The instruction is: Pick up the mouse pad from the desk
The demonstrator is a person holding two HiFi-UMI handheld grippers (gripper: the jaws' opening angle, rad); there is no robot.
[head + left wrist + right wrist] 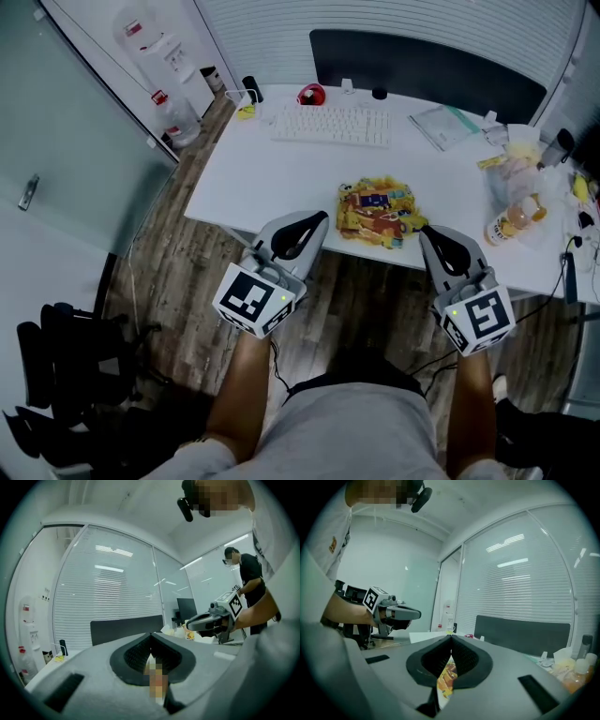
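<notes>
The mouse pad (377, 211), printed in yellow and orange, lies flat near the front edge of the white desk (281, 178). My left gripper (319, 217) hovers at the desk's front edge just left of the pad, jaws shut and empty. To the pad's right, at the same edge, my right gripper (424, 230) is also shut with nothing in it. In the right gripper view a strip of the pad (446, 679) shows below the closed tips (451, 637). In the left gripper view the closed tips (151, 634) point level across the desk, with the right gripper (206, 619) off to the side.
A white keyboard (331, 125) sits behind the pad, with a dark divider panel (427, 61) at the desk's back edge. Papers (445, 125) and a plastic bag with bottles (514, 202) crowd the right side. A water dispenser (155, 56) stands at the far left and a black chair (56, 375) on the floor.
</notes>
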